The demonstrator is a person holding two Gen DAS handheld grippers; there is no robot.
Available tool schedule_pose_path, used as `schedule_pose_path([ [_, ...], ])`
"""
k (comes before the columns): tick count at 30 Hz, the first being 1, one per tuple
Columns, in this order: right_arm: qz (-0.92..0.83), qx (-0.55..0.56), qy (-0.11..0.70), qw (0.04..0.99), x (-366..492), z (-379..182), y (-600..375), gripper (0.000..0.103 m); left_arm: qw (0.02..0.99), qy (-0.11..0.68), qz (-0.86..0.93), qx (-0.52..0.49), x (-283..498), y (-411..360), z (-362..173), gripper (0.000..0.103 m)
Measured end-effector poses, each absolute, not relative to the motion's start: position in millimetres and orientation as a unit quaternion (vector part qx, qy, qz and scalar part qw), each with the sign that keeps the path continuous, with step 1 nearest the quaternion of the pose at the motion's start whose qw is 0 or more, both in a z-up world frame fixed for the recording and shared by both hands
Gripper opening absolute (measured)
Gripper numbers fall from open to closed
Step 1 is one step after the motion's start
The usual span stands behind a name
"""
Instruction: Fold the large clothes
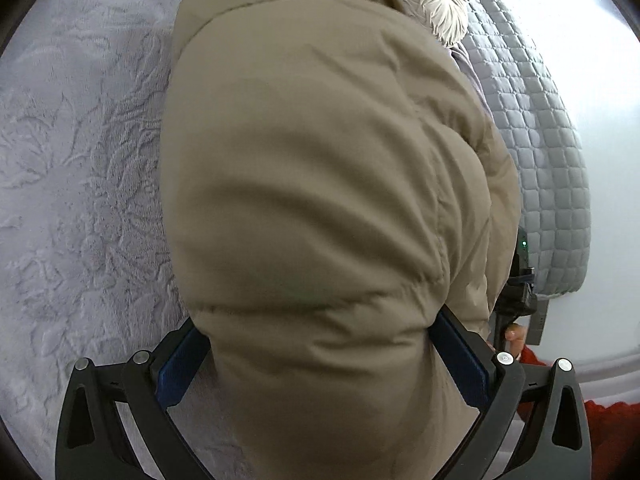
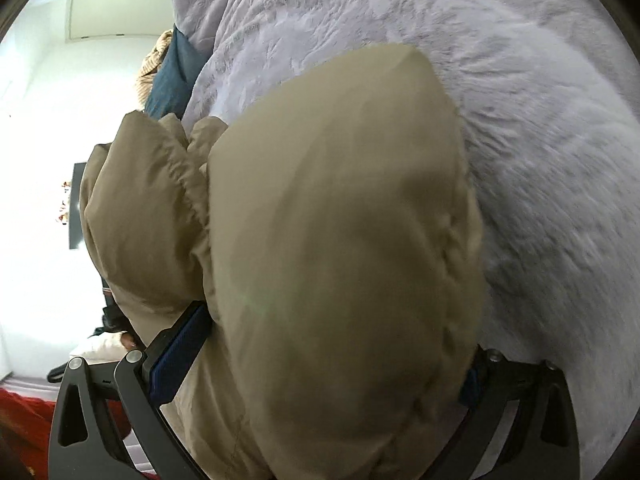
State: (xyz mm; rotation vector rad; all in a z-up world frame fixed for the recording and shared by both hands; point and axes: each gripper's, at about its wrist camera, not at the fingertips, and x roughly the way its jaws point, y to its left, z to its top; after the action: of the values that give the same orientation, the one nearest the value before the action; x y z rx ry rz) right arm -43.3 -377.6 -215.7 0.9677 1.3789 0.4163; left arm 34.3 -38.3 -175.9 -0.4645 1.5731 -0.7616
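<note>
I see a bed under a pale lilac plush blanket [image 1: 80, 184] with an embossed leaf pattern; it fills the left half of my left wrist view and the upper right of my right wrist view [image 2: 500, 100]. At the right of the left view a grey quilted mattress edge [image 1: 548, 160] curves down, with a bright white wall [image 1: 600, 60] beyond it. In the upper left of the right view, the white wall [image 2: 40, 120] is washed with strong light, a teal cushion [image 2: 172, 80] lies at the blanket's edge, and a dark panel [image 2: 77, 204] stands against the wall.
</note>
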Motion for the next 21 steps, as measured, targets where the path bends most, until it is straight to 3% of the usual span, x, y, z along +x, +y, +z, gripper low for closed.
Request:
schedule_pose_path([
  [6, 0.168, 0.453, 0.616, 0.622, -33.7, -222.4, -372.2, 0.098, 0.615, 0.686, -0.334, -0.2, 37.4, -50.1, -180.4, 0.103],
  [9, 0.17, 0.469, 0.609, 0.617, -33.0, -217.5, -369.9, 0.079, 0.625, 0.678, -0.337, -0.191, 36.9, -54.5, -169.5, 0.098],
  [11, 0.168, 0.482, 0.596, 0.62, -34.4, -210.7, -370.0, 0.063, 0.63, 0.672, -0.338, -0.193, 38.5, -54.5, -159.8, 0.088],
  [13, 0.168, 0.492, 0.586, 0.622, -35.5, -203.8, -368.2, 0.055, 0.633, 0.666, -0.342, -0.197, 40.9, -52.1, -148.9, 0.084],
  [21, 0.185, 0.519, 0.531, 0.643, -14.6, -169.6, -344.5, 0.048, 0.666, 0.625, -0.358, -0.193, 70.6, -46.1, -94.8, 0.083],
])
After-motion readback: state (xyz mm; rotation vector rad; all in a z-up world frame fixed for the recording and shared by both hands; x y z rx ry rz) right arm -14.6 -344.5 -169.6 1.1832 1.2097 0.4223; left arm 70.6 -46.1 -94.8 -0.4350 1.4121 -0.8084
